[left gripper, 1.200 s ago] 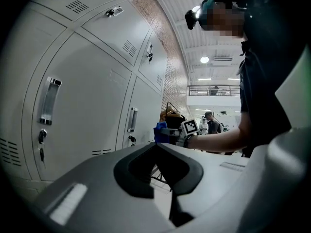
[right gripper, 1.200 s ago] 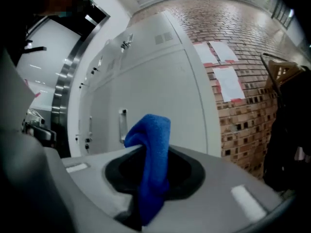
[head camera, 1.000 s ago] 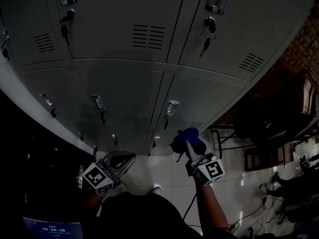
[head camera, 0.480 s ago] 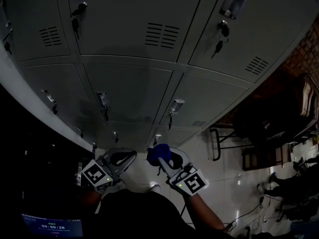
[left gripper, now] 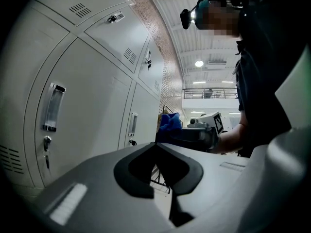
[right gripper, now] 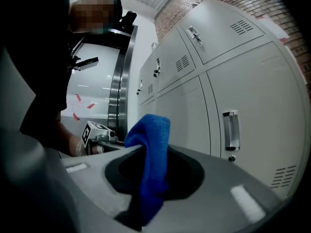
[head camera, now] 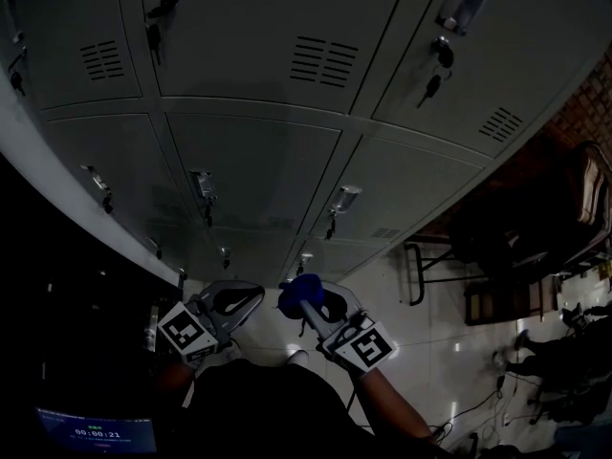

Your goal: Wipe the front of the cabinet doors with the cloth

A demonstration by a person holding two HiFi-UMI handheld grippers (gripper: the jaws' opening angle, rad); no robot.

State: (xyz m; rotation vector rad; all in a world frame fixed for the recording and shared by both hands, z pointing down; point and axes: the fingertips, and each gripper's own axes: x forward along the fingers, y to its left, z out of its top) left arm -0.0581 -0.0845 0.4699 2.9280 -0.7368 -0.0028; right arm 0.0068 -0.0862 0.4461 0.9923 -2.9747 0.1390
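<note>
Grey metal cabinet doors [head camera: 258, 161] with handles and keyed locks fill the head view. They also stand at the left of the left gripper view [left gripper: 87, 106] and at the right of the right gripper view [right gripper: 243, 91]. My right gripper [head camera: 308, 296] is shut on a blue cloth [head camera: 301, 290], held low and off the doors. The cloth [right gripper: 149, 159] sticks up in a fold between the jaws of the right gripper [right gripper: 146, 152]. My left gripper [head camera: 237, 301] is beside it, shut and empty [left gripper: 156, 147]. The cloth [left gripper: 170, 121] shows beyond the left gripper.
A brick wall [head camera: 583, 94] meets the cabinets at the right. Dark chairs and a metal frame [head camera: 497, 247] stand on the glossy white floor [head camera: 430, 333], with cables [head camera: 478, 409] trailing there. A small lit screen [head camera: 96, 435] sits at lower left. Keys [head camera: 153, 36] hang from the upper locks.
My right gripper has carried the cloth left and down, away from the doors, until it sits next to the left gripper. The left gripper has hardly moved.
</note>
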